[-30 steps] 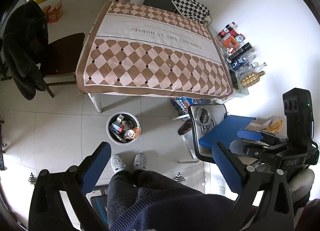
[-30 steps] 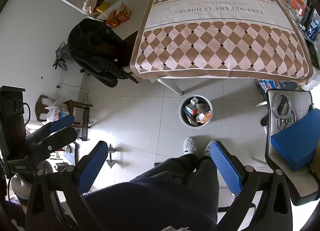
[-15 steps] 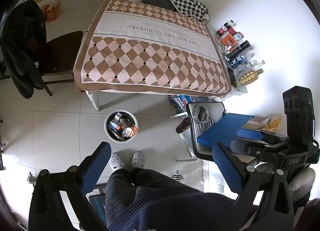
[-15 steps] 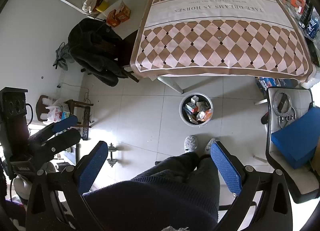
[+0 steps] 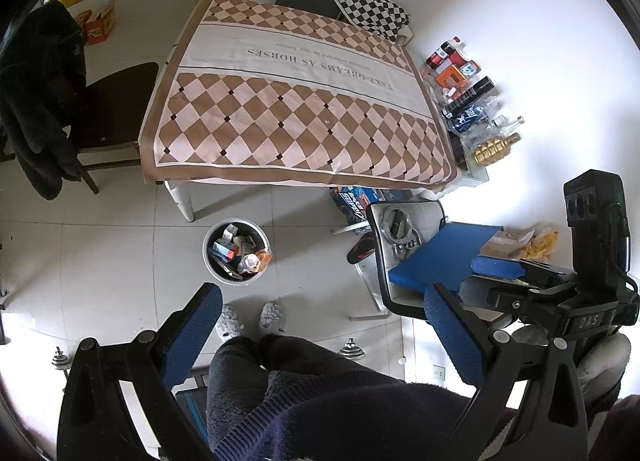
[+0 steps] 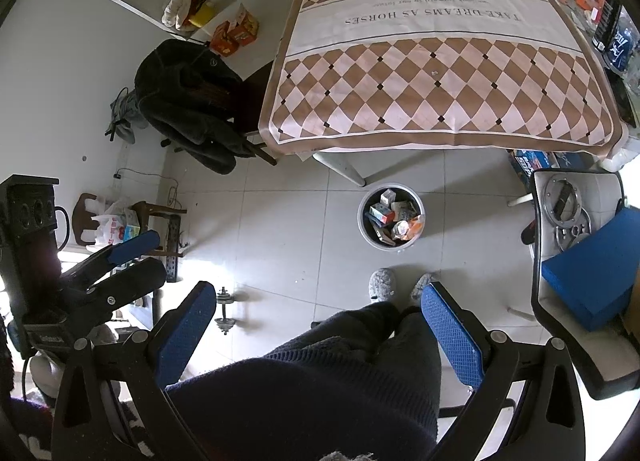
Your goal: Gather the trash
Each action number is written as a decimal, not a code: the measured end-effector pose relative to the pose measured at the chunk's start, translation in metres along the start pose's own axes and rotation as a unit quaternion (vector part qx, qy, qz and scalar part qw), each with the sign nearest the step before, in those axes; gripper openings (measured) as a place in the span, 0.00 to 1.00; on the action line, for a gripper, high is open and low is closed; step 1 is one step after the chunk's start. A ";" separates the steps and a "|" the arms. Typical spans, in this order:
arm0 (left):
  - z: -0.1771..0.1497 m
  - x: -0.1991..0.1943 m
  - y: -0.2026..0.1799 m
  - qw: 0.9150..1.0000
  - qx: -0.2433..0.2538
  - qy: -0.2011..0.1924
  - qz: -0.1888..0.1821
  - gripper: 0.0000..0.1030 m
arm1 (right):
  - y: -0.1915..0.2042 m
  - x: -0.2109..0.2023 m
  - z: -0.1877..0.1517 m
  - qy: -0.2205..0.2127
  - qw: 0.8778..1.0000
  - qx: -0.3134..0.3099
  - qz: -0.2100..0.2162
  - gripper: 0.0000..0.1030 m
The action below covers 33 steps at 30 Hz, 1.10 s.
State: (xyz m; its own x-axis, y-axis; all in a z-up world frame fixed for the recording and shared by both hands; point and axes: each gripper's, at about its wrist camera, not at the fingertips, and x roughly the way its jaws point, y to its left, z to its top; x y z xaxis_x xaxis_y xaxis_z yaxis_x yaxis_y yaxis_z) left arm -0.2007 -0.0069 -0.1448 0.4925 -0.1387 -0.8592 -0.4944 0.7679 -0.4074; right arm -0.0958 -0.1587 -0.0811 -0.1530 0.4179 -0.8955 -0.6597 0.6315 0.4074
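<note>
A round grey trash bin (image 5: 236, 251) stands on the tiled floor beside the table leg, holding several boxes and wrappers. It shows in the right wrist view too, as the trash bin (image 6: 391, 221). My left gripper (image 5: 320, 309) is open, high above the floor, with nothing between its blue pads. My right gripper (image 6: 318, 301) is also open and holds nothing. Both hang over the person's dark trousers and grey slippers (image 5: 248, 321), well short of the bin. The table (image 5: 296, 109) wears a brown checkered cloth with a tiny white speck (image 5: 329, 123) on it.
A chair with a dark jacket (image 6: 188, 105) stands left of the table. Another chair (image 5: 400, 253) at the right carries a blue board and metal rings. Bottles and boxes (image 5: 468, 101) line the wall. A small dumbbell (image 6: 226, 309) lies on the floor.
The left wrist view has drifted a little, so the bin and table sit slightly further left. Both grippers stay open and hold nothing.
</note>
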 end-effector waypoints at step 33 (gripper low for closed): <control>0.004 -0.001 -0.003 1.000 0.003 0.002 -0.001 1.00 | 0.003 0.003 0.003 0.001 1.000 0.002 0.002 1.00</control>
State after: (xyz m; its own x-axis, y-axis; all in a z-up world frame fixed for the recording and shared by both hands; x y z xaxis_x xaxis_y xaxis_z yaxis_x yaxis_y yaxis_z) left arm -0.1973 -0.0065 -0.1413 0.4907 -0.1427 -0.8596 -0.4890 0.7714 -0.4072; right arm -0.0961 -0.1531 -0.0817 -0.1569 0.4194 -0.8941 -0.6560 0.6326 0.4118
